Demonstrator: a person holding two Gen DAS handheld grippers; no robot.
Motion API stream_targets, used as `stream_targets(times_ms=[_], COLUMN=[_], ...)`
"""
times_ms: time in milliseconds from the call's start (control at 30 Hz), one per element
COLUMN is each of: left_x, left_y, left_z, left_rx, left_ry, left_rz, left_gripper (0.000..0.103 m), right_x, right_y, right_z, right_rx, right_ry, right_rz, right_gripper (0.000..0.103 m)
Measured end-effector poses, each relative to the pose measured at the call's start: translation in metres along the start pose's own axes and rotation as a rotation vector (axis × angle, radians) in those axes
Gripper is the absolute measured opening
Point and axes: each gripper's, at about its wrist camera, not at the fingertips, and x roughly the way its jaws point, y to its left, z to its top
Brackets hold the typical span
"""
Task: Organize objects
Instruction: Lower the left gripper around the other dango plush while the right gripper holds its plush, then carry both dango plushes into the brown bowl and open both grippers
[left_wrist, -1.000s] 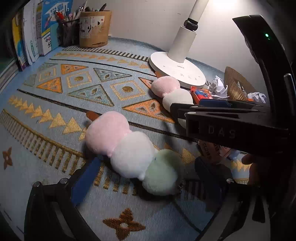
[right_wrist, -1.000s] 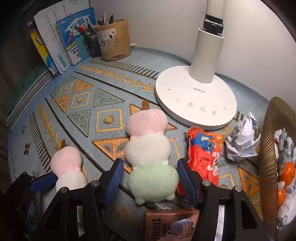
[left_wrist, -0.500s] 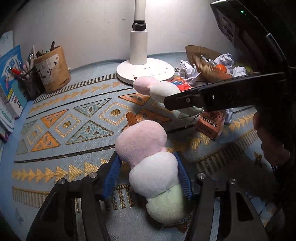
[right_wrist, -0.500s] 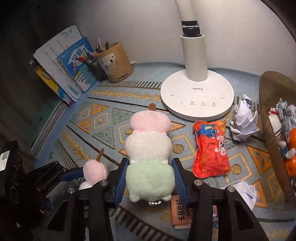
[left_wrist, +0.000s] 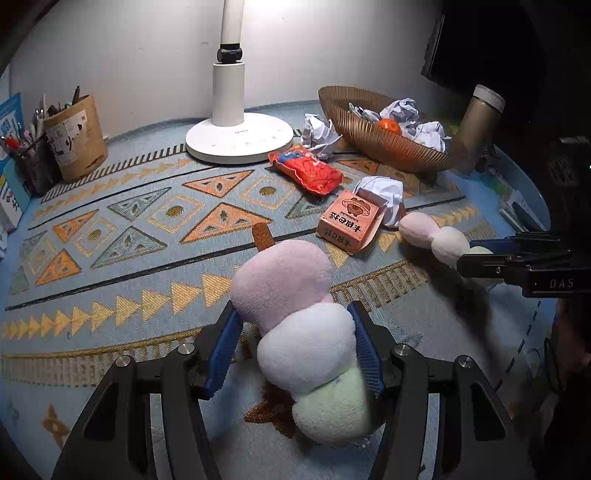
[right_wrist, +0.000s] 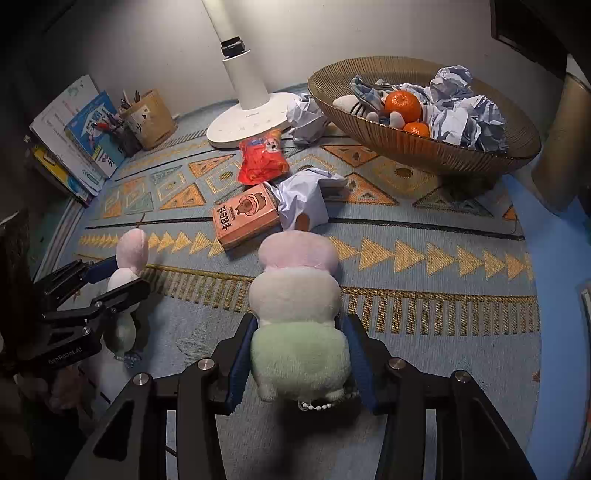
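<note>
Both grippers loaded. Left gripper (left_wrist: 295, 347) has its jaws clamped on the white middle ball of one dango plush (left_wrist: 303, 332); right gripper (right_wrist: 300, 360) has its jaws narrow on the green end ball of the second dango plush (right_wrist: 297, 314). Both toys look lifted just off the patterned mat (left_wrist: 110, 229), towards its near edge.

Doing it well, my read: the plush is soft, so hold the squeeze firm and carry both to one destination without swinging. Left toy hangs off-centre with its green end sagging; keep that wrist level. Steer clear of the orange box (right_wrist: 245, 216) and crumpled paper (right_wrist: 304, 197) mid-mat.

Views: the right wrist camera looks into the gold bowl (right_wrist: 424, 147), showing oranges and paper wads, plus the books at the far-left edge. The left wrist camera alone shows the thermos (left_wrist: 476, 129) behind the bowl.
</note>
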Motion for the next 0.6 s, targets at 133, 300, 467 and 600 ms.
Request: stream_targets(times_ms=[133,300,467,600], left_x=[0.016,0.012,0.002,0.006], left_y=[-0.004,0.009,0.008,-0.006], left_z=[-0.006,-0.017,-0.032,-0.032], left_rx=[0.002,-0.103,-0.199,-0.186], left_ry=[0.032,0.057,0.029,0.029], left_rz=[0.034,0.012,-0.011,0.071], left_gripper=[0.063,0.083,0.083,0.083], right_x=[0.008,0.000,-0.001,0.011], right_y=[0.007,-0.006,-0.013,0.005], right_z=[-0.010,-0.016,-0.014,-0.017], right_rx=[-0.055,-0.008,0.050,-0.014], right_ry=[0.006,-0.011,-0.020,-0.005], right_rz=[-0.065,0.016,0.093,0.004], right_gripper=[0.051,0.066,0.067,0.067])
